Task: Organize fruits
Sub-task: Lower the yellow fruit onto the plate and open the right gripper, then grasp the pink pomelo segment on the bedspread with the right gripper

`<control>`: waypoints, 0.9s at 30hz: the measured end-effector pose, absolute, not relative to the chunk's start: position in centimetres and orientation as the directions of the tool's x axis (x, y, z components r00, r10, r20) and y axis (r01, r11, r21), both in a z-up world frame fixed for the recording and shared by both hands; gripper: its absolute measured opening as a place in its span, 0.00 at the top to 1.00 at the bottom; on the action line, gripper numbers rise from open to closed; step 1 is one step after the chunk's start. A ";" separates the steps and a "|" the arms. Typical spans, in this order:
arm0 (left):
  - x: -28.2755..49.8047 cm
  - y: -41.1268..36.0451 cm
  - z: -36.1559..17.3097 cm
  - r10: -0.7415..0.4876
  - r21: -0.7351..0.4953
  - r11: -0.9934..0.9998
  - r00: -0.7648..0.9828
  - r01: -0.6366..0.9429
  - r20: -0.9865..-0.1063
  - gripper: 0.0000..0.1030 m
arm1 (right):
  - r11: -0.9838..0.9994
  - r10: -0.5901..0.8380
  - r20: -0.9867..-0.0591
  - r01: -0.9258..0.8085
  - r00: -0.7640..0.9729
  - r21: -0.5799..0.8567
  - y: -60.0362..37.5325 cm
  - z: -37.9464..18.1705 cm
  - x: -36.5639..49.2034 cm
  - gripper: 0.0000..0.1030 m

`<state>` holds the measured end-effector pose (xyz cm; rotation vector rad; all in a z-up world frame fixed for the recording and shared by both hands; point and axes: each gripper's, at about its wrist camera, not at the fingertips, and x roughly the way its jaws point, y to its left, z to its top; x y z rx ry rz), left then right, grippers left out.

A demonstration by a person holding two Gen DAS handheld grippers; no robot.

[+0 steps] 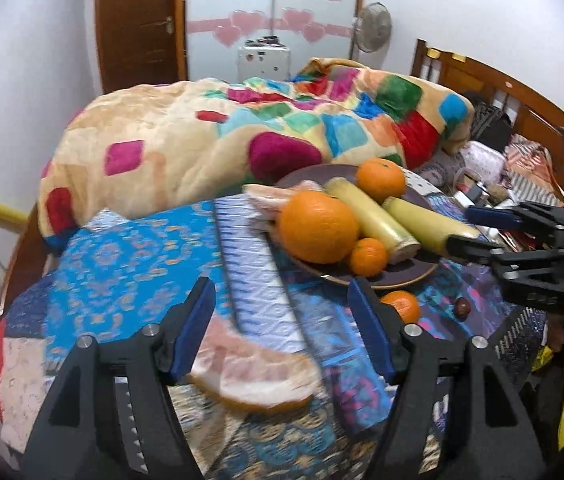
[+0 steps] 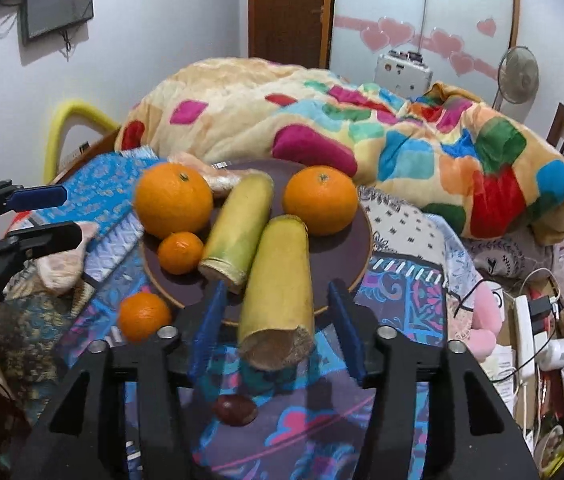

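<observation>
Soft pomelo wedge lies between the spread left gripper, likely light and squashy, best pinched gently across its rind; right gripper spread around a stiff cane piece

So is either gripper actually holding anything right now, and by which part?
Nothing is held. The left gripper is open above a pomelo wedge; the right gripper is open around the near sugarcane piece, not clamped.

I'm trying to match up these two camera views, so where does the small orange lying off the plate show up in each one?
Left wrist: small orange at lower right, just right of the left tongs.
Right wrist: small orange at lower left, left of the right tongs.
Shared landmark: the dark plate behind it.
</observation>
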<state>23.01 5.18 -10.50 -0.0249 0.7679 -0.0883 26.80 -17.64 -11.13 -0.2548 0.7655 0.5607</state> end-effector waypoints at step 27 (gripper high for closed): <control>15.1 15.0 -14.1 -0.017 -0.062 0.997 0.704 -0.039 -0.710 0.30 | 0.629 0.538 -0.773 -0.770 0.336 0.103 -2.7 -13.3 22.5 0.50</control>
